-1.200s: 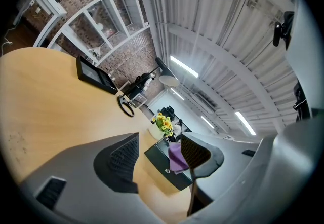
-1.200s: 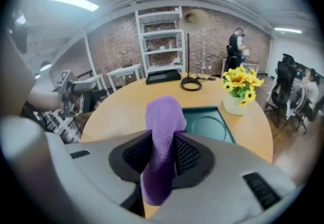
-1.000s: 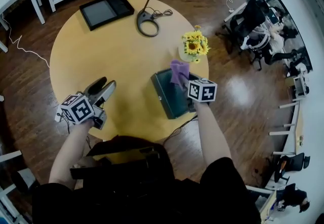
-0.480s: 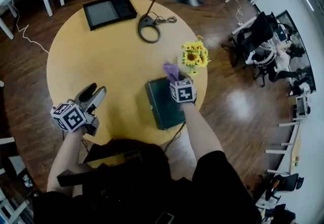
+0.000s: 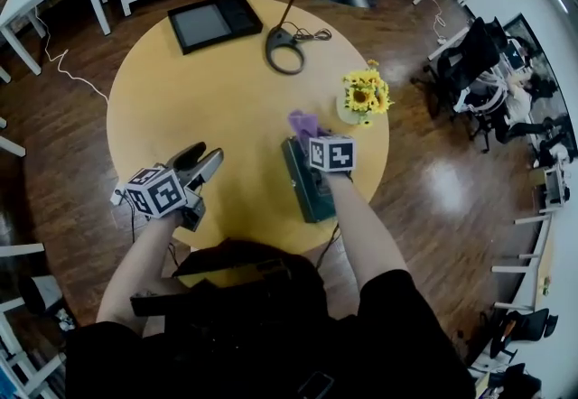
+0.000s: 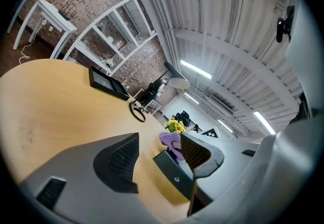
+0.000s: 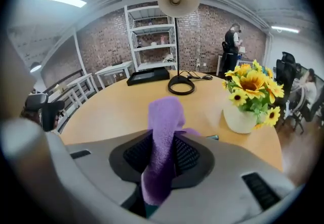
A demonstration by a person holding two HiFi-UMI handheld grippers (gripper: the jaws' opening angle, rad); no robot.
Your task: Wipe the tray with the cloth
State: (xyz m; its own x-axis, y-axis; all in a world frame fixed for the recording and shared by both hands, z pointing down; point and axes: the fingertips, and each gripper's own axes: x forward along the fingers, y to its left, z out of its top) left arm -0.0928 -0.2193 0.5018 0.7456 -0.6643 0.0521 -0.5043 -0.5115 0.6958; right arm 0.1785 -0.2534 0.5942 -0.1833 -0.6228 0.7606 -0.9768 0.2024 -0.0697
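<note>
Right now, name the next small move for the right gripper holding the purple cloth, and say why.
Probably lower the right gripper until the purple fabric cloth presses on the dark green rectangular tray, then drag it along. The jaws are clamped on the cloth over the tray's far end; contact isn't evident.
</note>
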